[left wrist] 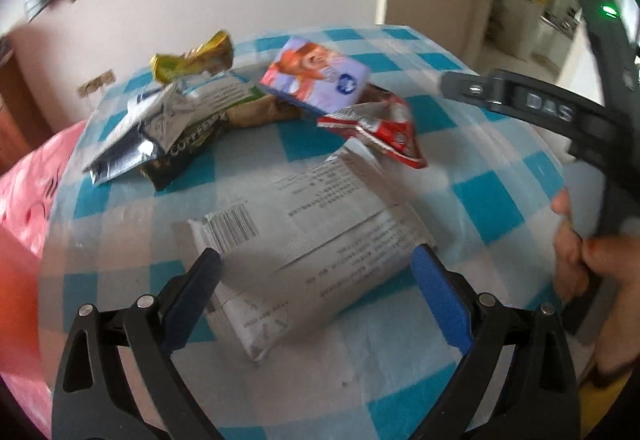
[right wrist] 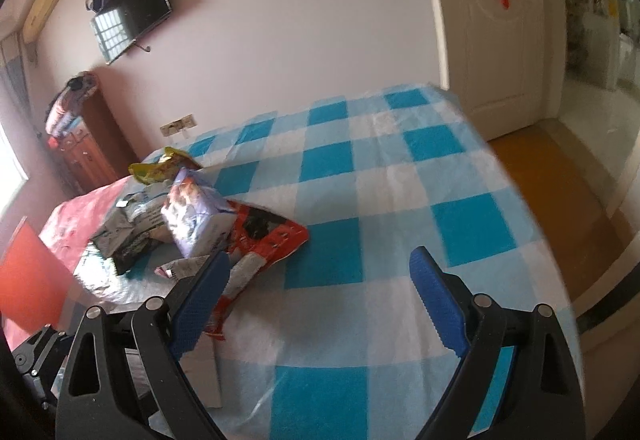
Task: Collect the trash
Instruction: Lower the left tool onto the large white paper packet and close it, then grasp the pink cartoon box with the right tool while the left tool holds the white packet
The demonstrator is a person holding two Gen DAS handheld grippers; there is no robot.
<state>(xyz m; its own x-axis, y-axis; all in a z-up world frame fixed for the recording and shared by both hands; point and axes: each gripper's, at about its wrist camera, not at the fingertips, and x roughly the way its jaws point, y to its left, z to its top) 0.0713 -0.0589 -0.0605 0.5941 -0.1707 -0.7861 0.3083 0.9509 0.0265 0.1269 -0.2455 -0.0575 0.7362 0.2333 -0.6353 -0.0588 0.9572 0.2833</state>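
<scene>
The left gripper [left wrist: 316, 280] is wide open, with the grey packet [left wrist: 304, 240] lying directly between and just ahead of its fingers on the checked tablecloth [left wrist: 492, 200]. The packet's long axis runs slantwise across the jaws. It is flat, silvery, printed with a barcode. The left gripper is clearly the nearer one. The right gripper [right wrist: 320, 288], also wide open, holds nothing; the wrappers lie to its left.

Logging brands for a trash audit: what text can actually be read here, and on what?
"COFFEE" on the dark wrapper.
"DAS" on the right tool, seen from the left wrist.
Silver wrapper: barcode and fine print, too blurred to read.
Purple pack, red wrapper: unreadable.
</scene>
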